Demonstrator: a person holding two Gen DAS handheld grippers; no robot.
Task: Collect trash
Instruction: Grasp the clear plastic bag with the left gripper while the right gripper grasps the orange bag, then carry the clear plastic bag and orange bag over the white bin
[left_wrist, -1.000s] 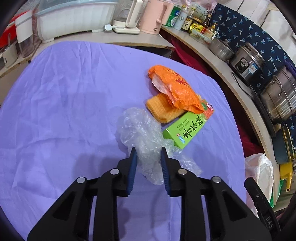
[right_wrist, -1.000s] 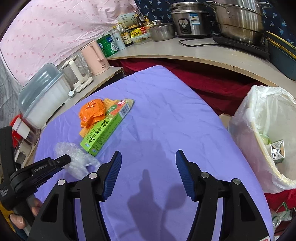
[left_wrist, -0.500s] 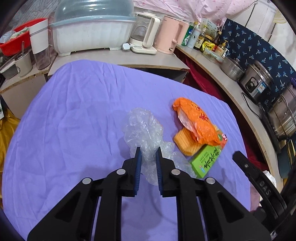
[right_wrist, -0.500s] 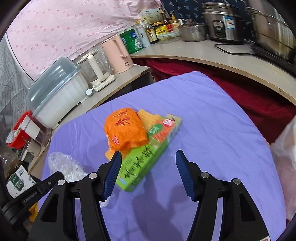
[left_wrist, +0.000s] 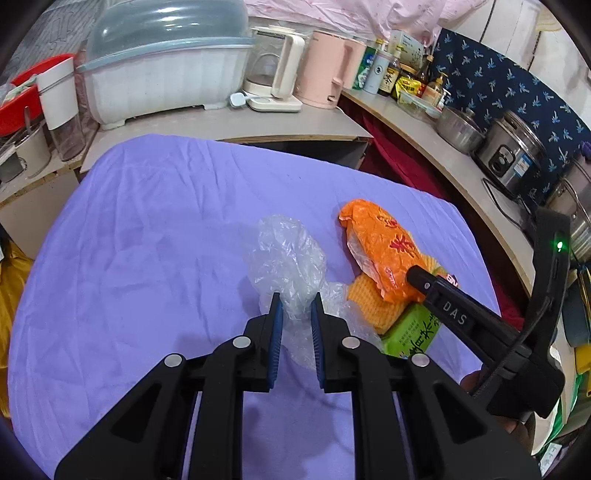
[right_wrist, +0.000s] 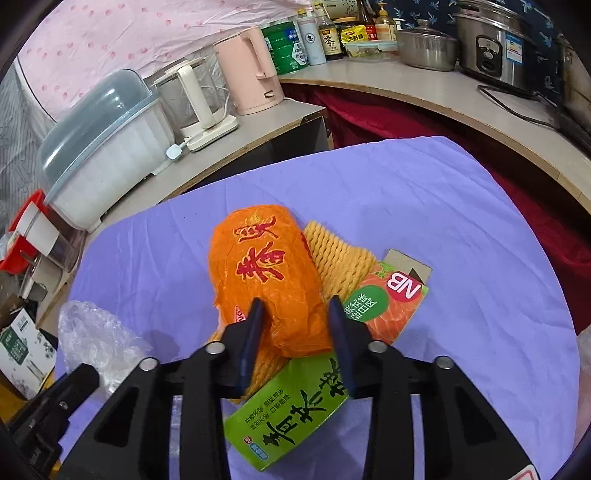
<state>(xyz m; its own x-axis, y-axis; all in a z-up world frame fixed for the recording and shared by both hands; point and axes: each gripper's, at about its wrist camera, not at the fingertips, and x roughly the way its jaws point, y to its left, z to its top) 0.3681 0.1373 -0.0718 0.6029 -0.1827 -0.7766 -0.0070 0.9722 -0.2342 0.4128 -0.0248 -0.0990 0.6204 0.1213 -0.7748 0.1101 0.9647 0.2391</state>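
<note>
**Both grippers now on trash**

On the purple-covered surface (left_wrist: 155, 229), the trash sits in one loose cluster, and the orange wrapper (right_wrist: 266, 280) serves as the landmark. It lies on top of a yellow foam net (right_wrist: 338, 258), which in turn overlaps a long green carton (right_wrist: 295, 410) just in front of it. A crumpled clear plastic bag (left_wrist: 286, 258) lies just left of the wrapper, touching the foam net's edge.

A second ago the right gripper (right_wrist: 295, 314) stood wide apart over bare cloth, well away from the wrapper — now its fingers straddle the wrapper's near end and are closing. The wrapper is between them, but whether the pads already press on it is hard to judge; the film bulges against the left one. The left gripper (left_wrist: 297, 306) was slightly wider a second ago; it has since clenched on the clear plastic bag, whose folds are pinched between the blue pads.

So each hand has gone from reaching to gripping — one piece is secured, a second is nearly so. The foam net and the carton remain untouched under and beside the wrapper. No bin shows in either view at this moment. Thin film tends to slip, so the right grip probably needs to finish before any lift.
</note>
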